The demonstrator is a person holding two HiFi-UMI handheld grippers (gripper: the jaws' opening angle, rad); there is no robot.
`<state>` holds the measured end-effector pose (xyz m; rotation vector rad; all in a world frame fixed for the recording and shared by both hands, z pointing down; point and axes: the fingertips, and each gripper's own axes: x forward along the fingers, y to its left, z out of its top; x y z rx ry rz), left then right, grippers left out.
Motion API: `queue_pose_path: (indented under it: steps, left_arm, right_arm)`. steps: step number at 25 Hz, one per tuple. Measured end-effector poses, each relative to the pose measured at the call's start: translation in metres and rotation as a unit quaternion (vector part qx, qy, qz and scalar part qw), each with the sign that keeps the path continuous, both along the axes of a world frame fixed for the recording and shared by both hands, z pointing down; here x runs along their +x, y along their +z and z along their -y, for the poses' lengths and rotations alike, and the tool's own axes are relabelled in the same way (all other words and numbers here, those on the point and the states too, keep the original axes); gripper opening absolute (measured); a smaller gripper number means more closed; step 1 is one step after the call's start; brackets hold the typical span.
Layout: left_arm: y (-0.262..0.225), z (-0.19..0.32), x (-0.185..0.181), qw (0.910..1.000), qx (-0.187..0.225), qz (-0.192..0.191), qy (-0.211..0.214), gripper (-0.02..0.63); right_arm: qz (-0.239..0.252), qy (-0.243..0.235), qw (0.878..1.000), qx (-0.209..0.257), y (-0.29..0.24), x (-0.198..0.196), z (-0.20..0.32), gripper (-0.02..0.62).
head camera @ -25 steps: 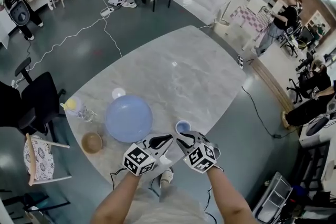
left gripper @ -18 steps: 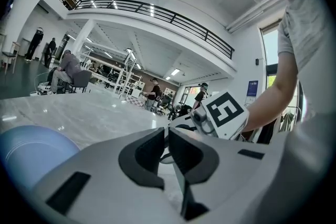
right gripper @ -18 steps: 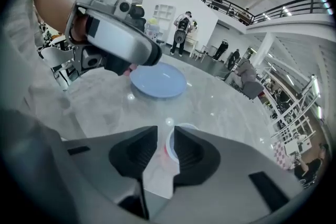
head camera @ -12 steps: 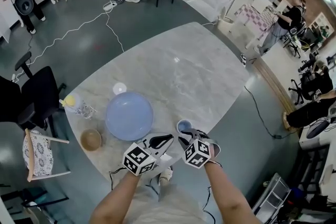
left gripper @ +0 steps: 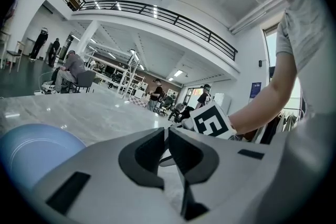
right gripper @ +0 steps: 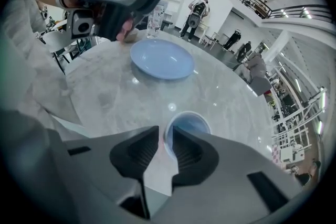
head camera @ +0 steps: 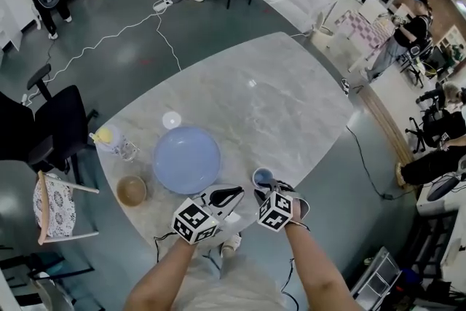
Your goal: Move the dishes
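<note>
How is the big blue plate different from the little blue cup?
The blue plate is much wider and shallower than the small blue cup. No tool holds the blue plate, while the small blue cup has its rim between the jaws of the right tool. Both are round, blue, and upright on the marble table.

Right gripper (head camera: 264, 191) is now up against the cup (head camera: 263, 175). A second ago its jaws sit short of the cup; now they straddle the near rim, which lies in the narrow slot between them. Its marker cube (head camera: 276, 210) shows smaller and more square-on. Head camera drifts, so everything on the bench (head camera: 291, 105) sits slightly further right in frame.
</note>
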<state>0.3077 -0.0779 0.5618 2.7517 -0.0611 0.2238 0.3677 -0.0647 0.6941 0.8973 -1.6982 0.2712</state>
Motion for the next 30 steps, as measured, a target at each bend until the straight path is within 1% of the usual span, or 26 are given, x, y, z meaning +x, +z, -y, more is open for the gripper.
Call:
queue_pose_path:
  steps: [8,13,17,24,30]
  left_arm:
    - [-0.001,0.006,-0.006,0.9999,-0.002,-0.003,-0.01,0.021]
    - [-0.001,0.009,-0.013,0.9998,-0.003,-0.007,-0.017,0.021]
    - [-0.005,0.016,-0.022,0.9995,-0.003,-0.01,-0.028,0.021]
    - [-0.011,0.033,-0.05,0.9981,-0.007,-0.014,-0.059,0.021]
    - [-0.012,0.052,-0.083,0.9956,-0.007,-0.014,-0.093,0.021]
  right_arm:
    - [-0.012,0.002,1.0,-0.011,0.005,0.004,0.003,0.048]
    - [-0.015,0.004,1.0,-0.013,0.005,0.005,0.005,0.044]
    - [-0.02,-0.008,1.0,-0.004,-0.008,0.0,0.018,0.043]
    - [-0.017,-0.04,0.998,0.035,-0.045,-0.027,0.07,0.043]
    - [-0.015,-0.087,0.995,0.044,-0.054,-0.067,0.114,0.043]
